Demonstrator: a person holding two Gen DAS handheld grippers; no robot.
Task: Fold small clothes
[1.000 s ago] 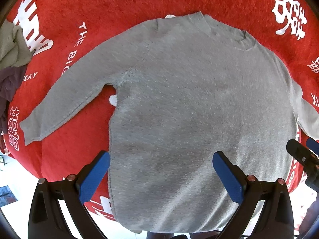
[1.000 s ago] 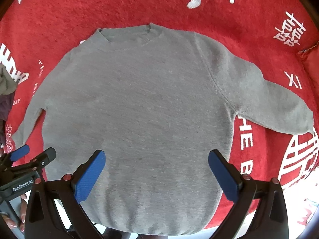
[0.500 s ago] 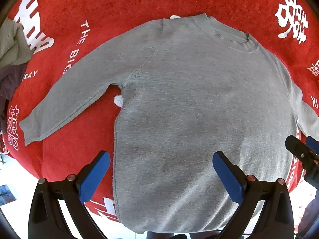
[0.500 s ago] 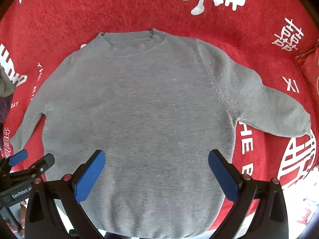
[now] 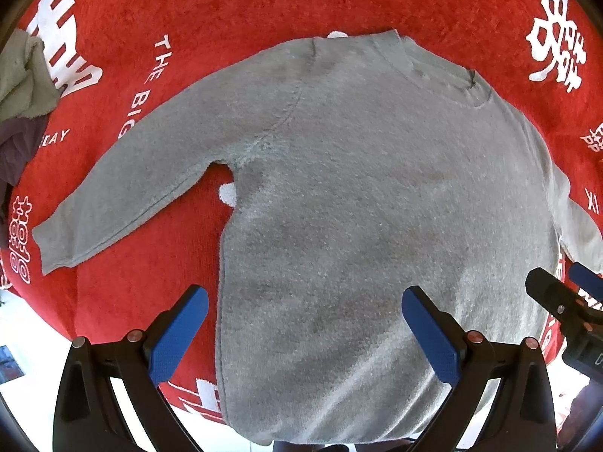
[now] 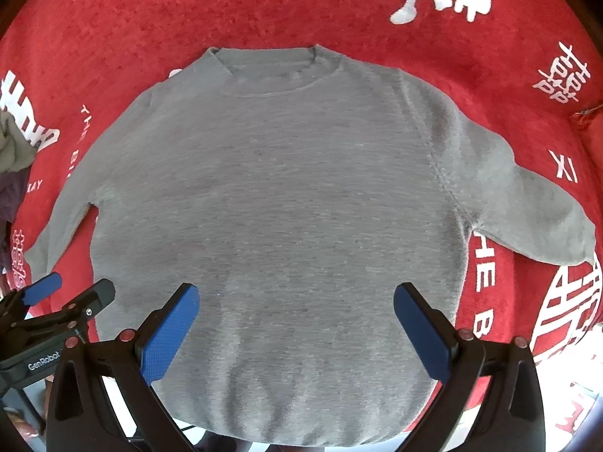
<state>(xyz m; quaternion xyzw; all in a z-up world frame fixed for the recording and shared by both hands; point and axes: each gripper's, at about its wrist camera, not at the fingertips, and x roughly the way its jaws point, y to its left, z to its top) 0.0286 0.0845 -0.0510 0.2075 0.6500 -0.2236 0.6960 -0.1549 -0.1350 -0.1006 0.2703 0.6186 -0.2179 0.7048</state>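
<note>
A small grey long-sleeved sweater (image 5: 358, 203) lies flat on a red cloth, neck away from me, both sleeves spread out; it also shows in the right wrist view (image 6: 271, 203). My left gripper (image 5: 305, 327) is open and empty above the sweater's lower left part, near the hem. My right gripper (image 6: 296, 324) is open and empty above the lower middle of the sweater. Each gripper shows at the edge of the other's view: the right gripper (image 5: 565, 293), the left gripper (image 6: 64, 293).
The red cloth (image 6: 150, 11) with white lettering covers the surface. A heap of other clothes (image 5: 19, 86), grey-green and dark purple, lies at the far left. The cloth's near edge drops to a white floor (image 5: 26, 324).
Both grippers have shifted back a little from the sweater, so it sits lower and flatter in both views. The sweater lies smoother, collar now straight. Both grippers stay open.
</note>
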